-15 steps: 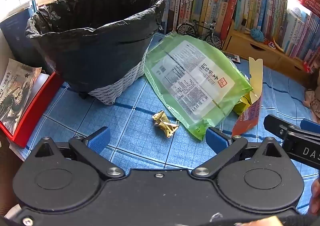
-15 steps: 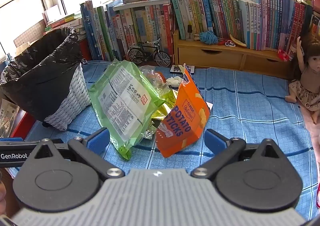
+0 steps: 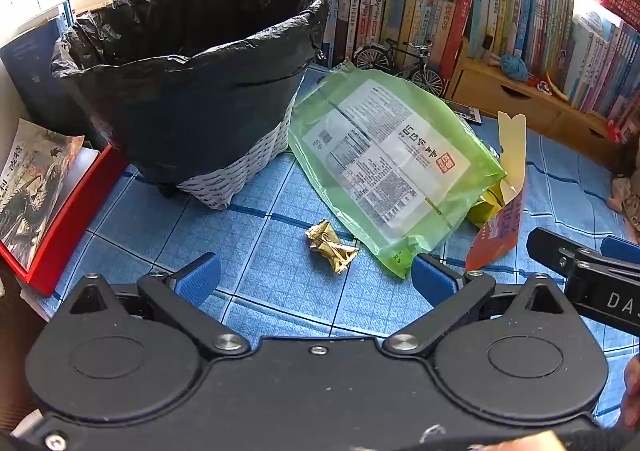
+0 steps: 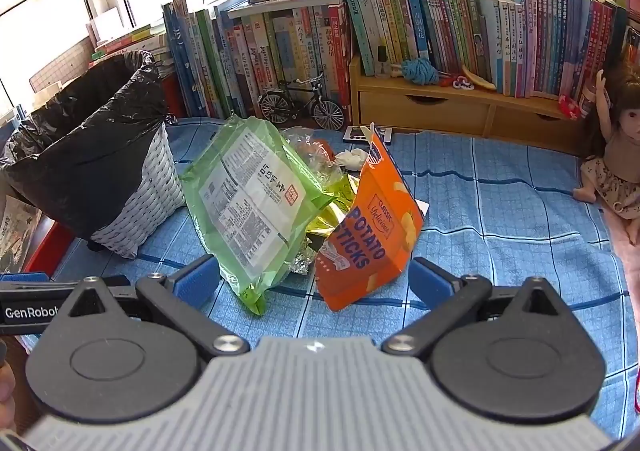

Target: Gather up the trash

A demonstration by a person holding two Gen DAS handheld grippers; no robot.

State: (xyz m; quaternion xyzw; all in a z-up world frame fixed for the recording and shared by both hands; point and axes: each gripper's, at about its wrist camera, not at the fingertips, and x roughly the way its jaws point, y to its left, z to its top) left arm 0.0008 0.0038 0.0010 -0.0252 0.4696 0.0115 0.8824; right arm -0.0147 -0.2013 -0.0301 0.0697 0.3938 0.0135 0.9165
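Both claws gape empty; the green packet (image 3: 384, 167) beside the lined bin (image 3: 192, 91) looks light, limp and slippery, best pinched at its near sealed edge.

The green bag (image 4: 250, 207) hides part of the foil wrappers (image 4: 326, 219); the doll (image 4: 614, 159) is cut by the edge.

A bin (image 3: 192, 91) stands left on the cloth (image 3: 248, 251); a bag (image 3: 384, 171) leans just right of it, a wrapper (image 3: 330, 245) before the bag, a box (image 4: 372, 227) right — books (image 4: 400, 23) behind.
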